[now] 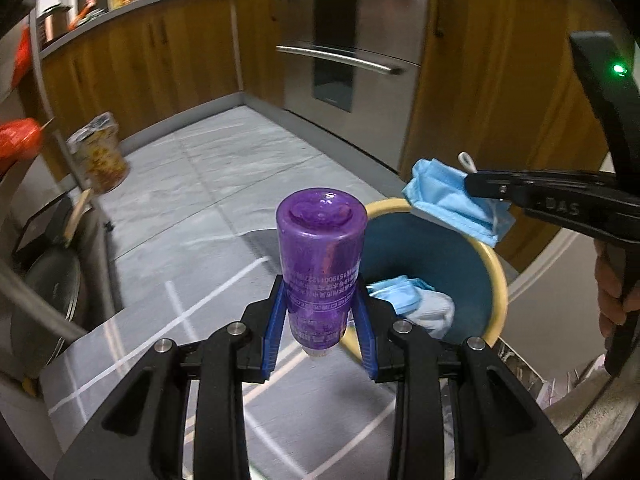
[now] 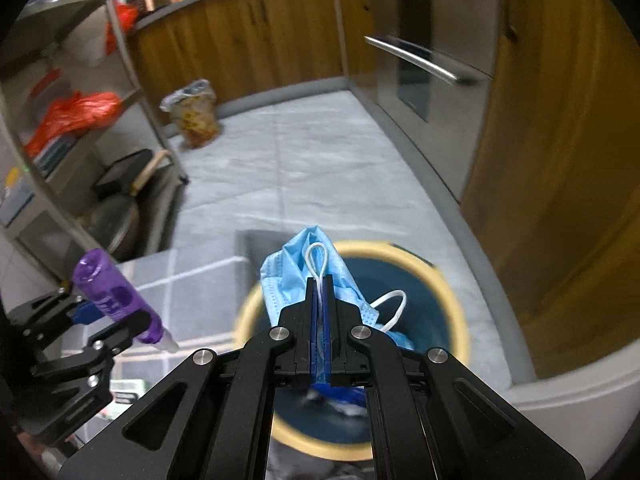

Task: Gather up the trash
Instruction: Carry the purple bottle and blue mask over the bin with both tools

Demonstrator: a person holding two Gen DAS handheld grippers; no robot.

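Hanging above bin (image 2: pixel 452 280): mask (image 2: pixel 296 276) pinched in right gripper (image 2: pixel 319 280).

Raised letters "DAS" stand on the black arm of the right gripper (image 1: pixel 484 188). Printing on the purple bottle (image 1: pixel 322 264) is too blurred to read.

Two wrist fisheyes — downward, close, shared bin (image 1: pixel 496 268).
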